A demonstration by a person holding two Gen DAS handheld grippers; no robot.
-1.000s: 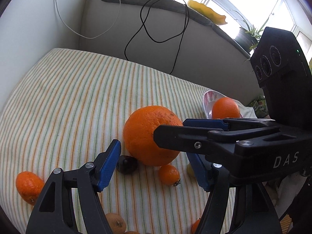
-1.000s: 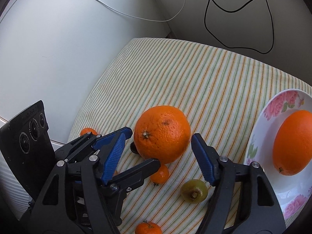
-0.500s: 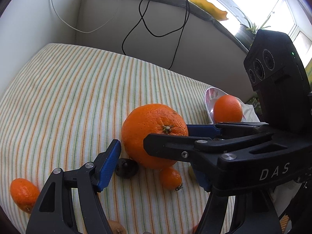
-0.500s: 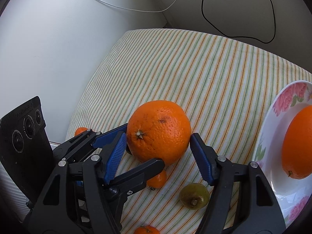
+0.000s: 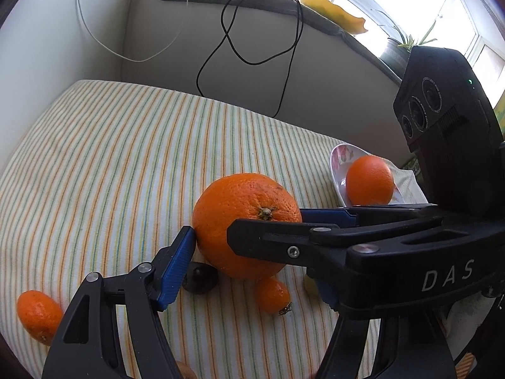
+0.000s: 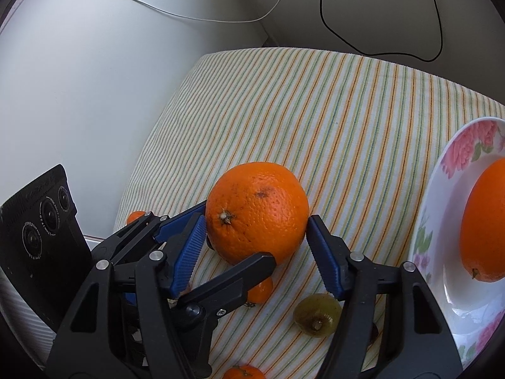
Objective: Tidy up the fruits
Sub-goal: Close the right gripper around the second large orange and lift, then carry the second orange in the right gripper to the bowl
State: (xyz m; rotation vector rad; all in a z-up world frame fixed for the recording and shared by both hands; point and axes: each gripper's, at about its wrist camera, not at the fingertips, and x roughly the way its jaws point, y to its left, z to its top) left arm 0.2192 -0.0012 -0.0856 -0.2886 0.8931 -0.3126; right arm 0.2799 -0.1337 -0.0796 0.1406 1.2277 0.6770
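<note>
Big orange [image 6: 257, 213] sits on striped cloth [image 6: 331, 120], both grippers' blue pads bracketing it. Right gripper [image 6: 252, 240] closing, pads touching the peel each side; left gripper [image 5: 252, 243] about half wide, near pad at the peel, far one hidden. Only right view shows green fruit [image 6: 317, 314]; only left, the windowsill plant [image 5: 401, 47].
</note>
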